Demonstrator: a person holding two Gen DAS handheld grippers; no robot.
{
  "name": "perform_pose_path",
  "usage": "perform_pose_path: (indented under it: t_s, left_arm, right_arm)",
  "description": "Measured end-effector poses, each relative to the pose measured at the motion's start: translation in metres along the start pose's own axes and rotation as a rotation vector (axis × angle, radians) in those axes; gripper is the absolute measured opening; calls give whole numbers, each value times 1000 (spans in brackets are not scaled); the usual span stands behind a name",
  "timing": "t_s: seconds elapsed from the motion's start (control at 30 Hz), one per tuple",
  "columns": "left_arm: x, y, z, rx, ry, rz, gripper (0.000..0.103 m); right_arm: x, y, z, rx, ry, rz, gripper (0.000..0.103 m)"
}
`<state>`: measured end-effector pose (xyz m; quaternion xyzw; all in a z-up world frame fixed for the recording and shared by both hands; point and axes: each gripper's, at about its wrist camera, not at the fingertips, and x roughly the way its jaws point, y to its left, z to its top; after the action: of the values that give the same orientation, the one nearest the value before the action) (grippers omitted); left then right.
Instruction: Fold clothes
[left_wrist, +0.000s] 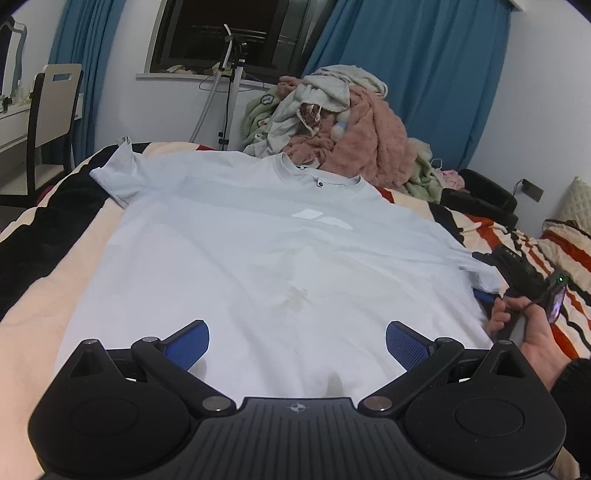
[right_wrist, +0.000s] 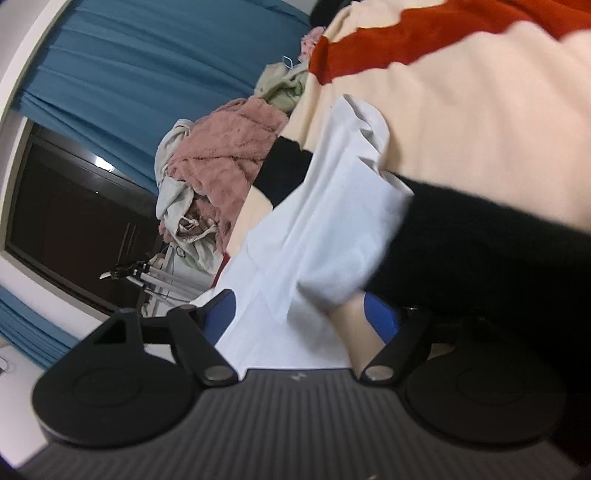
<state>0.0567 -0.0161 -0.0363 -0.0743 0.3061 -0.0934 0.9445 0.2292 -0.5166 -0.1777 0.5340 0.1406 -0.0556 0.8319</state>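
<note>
A pale blue T-shirt (left_wrist: 258, 258) lies spread flat, front up, on a striped blanket (left_wrist: 44, 295), with its collar at the far side. My left gripper (left_wrist: 297, 343) hovers open over the shirt's near hem, its blue pads (left_wrist: 188, 343) wide apart and holding nothing. My right gripper (left_wrist: 517, 273), held by a hand (left_wrist: 532, 339), sits at the shirt's right sleeve (left_wrist: 480, 273). In the right wrist view, tilted sideways, the right gripper (right_wrist: 301, 317) is open. The crumpled sleeve (right_wrist: 332, 236) lies between and ahead of its blue pads (right_wrist: 380, 317).
A heap of clothes (left_wrist: 332, 122) with a pink fluffy blanket lies at the far side of the bed. A chair (left_wrist: 55, 110) and a desk stand at the left. A stand (left_wrist: 231, 74) rises in front of the dark window. A pillow (left_wrist: 576, 203) lies far right.
</note>
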Motion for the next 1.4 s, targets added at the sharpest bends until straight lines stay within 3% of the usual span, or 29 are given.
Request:
perform_pose_path:
  t_s: [0.1,0.43,0.47,0.53,0.7,0.77,0.83,1.03,1.13,1.4]
  left_arm:
    - [10,0,1,0,10,-1,103]
    - [40,2,14,-24,27,-20,103]
    - [38,4,17,-28,21,-19,103]
    - [33,8,22,-38,10,-16,103]
    - [19,25,34,-70,-6,26,103]
    - [11,36,39,-79,-5,64,103]
    - [0,48,43,-89,-25,92,103]
    - [-23,86,56,-153,-66,142,103]
    - [-24,105,58,-207,-77,129,103]
    - [13,129,47,-206,-33,148,103]
  right_arm:
    - [18,7,10,-60,-18,-30,67]
    - [80,29,43,-261,-76,-132,66]
    - [86,31,46,-281,-82,-142,63]
    - [90,48,49,-354,-95,-175,6]
    - [82,121,47,-609,-134,-287,6]
    - [72,158,37,-672,-180,-280,6]
    - [65,203,15,-792,-233,-286,6]
    - [110,244,-94,-1012,-168,-306,6]
    - [133,264,-149,-1121,-134,-314,6]
    - [192,317,-294,-1411,-38,-335,7]
